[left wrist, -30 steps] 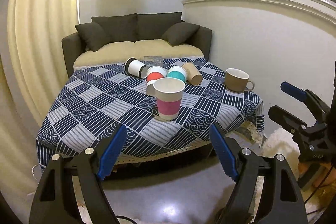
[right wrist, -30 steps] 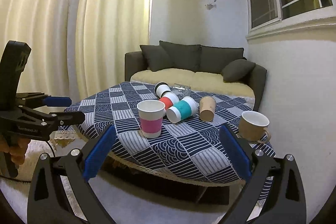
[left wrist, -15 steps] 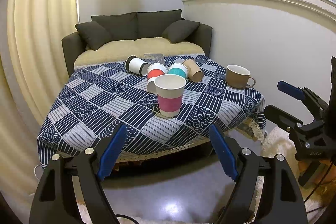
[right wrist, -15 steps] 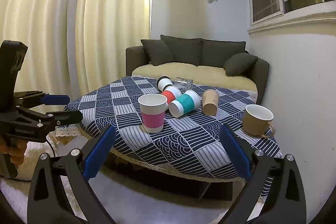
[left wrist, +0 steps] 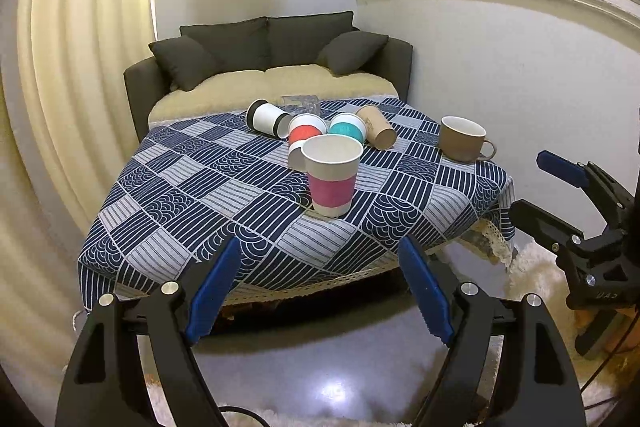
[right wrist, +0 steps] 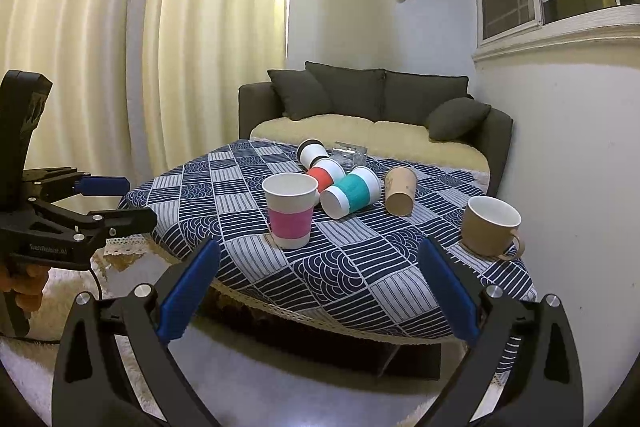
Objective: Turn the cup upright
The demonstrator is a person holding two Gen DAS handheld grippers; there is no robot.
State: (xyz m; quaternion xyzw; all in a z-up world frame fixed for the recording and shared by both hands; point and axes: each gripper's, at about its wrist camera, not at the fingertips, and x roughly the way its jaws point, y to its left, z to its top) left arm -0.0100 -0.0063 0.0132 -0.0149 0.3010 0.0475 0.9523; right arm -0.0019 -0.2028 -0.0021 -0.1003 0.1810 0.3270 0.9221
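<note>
Right wrist view shows both sets of tongs, right [right wrist: 318, 291] and left [left wrist: 318, 291], spread and empty short of the tabletop [right wrist: 400, 267], where the pink-banded cup [right wrist: 290, 209] stands upright, so the next move likely targets the tipped teal-banded cup [right wrist: 352, 191].

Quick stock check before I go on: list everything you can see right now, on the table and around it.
pink-banded paper cup: 1, white, upright, table front
tipped paper cups: 4; black-and-white, red, teal, plain brown, lying behind it
mug: 1, brown, upright, right side
clear glass item: 1, far edge
tablecloth: 1, navy-and-white
sofa: 1, dark grey, behind table
left tool: open, empty
right tool: open, empty
</note>
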